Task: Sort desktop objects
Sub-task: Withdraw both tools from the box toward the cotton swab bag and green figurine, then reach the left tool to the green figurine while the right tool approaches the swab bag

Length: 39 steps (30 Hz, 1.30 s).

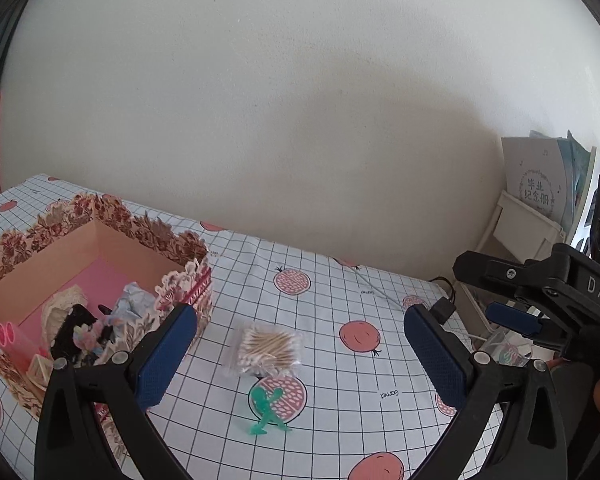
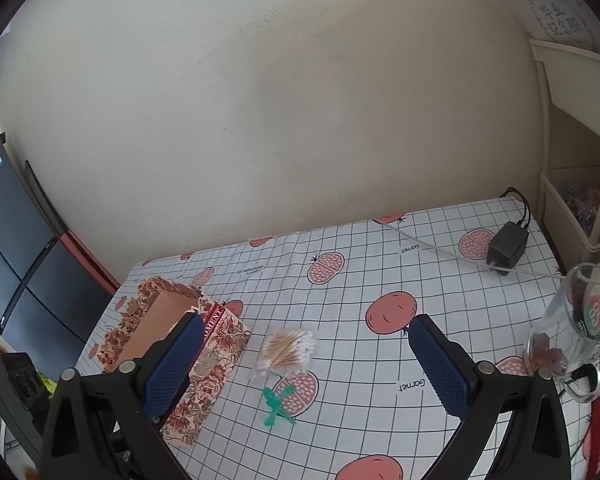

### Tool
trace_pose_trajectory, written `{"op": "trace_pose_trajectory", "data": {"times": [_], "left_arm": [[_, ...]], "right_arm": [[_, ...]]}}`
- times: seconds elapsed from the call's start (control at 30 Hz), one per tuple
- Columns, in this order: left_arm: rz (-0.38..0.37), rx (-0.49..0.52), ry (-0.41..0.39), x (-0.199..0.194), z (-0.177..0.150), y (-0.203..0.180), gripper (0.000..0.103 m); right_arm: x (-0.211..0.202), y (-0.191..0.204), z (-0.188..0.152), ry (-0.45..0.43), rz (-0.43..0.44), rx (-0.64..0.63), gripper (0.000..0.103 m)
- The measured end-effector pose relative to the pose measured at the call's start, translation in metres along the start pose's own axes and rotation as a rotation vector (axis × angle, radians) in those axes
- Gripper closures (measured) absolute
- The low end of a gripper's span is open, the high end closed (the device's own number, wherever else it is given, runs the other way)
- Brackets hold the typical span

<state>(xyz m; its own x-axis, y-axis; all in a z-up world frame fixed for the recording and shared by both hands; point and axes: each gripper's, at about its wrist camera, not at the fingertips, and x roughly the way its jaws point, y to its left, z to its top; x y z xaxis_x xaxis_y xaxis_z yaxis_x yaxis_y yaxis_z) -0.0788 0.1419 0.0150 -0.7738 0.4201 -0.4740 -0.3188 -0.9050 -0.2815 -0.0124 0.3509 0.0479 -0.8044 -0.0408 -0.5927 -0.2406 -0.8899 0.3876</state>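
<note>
A clear bag of cotton swabs [image 1: 269, 350] lies on the checked tablecloth, with a small green toy figure [image 1: 267, 410] just in front of it. Both also show in the right wrist view: the swab bag [image 2: 286, 352] and the figure [image 2: 278, 404]. A floral open box [image 1: 92, 280] holding several small items stands to the left; it shows side-on in the right wrist view [image 2: 172, 344]. My left gripper [image 1: 300, 356] is open and empty, above and short of the swabs. My right gripper [image 2: 306, 364] is open and empty; it also shows at the right of the left wrist view [image 1: 512, 312].
A black power adapter [image 2: 507, 246] with a white cable lies at the back right. A glass mug [image 2: 580, 320] stands at the right. A white shelf [image 1: 528, 232] with books stands against the wall. The tablecloth [image 2: 380, 272] has pomegranate prints.
</note>
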Motion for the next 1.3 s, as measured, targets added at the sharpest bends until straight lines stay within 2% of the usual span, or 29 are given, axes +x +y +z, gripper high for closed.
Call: {"op": "trace_pose_trajectory", "data": {"times": [0.17,0.5,0.73,0.93,1.17,1.3], "left_arm": [[-0.012,0.006,0.067,0.019,-0.013,-0.002,0.000],[0.075,0.012,0.274,0.064,-0.050,0.013,0.000],[0.118,0.040,0.325,0.083,-0.067,0.013,0.000],[0.141,0.002,0.354,0.092,-0.077,0.023,0.002],[0.163,0.017,0.384,0.098,-0.084,0.024,0.029],[0.193,0.036,0.391,0.100,-0.088,0.027,0.049]], "right_arm": [[0.024,-0.015,-0.010,0.059,-0.029,0.018,0.000],[0.068,-0.032,-0.039,0.186,-0.078,0.039,0.000],[0.098,-0.029,-0.062,0.269,-0.100,0.007,0.000],[0.117,-0.020,-0.074,0.307,-0.105,-0.028,0.000],[0.123,-0.017,-0.074,0.296,-0.089,-0.015,0.000],[0.127,-0.017,-0.073,0.292,-0.086,-0.008,0.001]]}}
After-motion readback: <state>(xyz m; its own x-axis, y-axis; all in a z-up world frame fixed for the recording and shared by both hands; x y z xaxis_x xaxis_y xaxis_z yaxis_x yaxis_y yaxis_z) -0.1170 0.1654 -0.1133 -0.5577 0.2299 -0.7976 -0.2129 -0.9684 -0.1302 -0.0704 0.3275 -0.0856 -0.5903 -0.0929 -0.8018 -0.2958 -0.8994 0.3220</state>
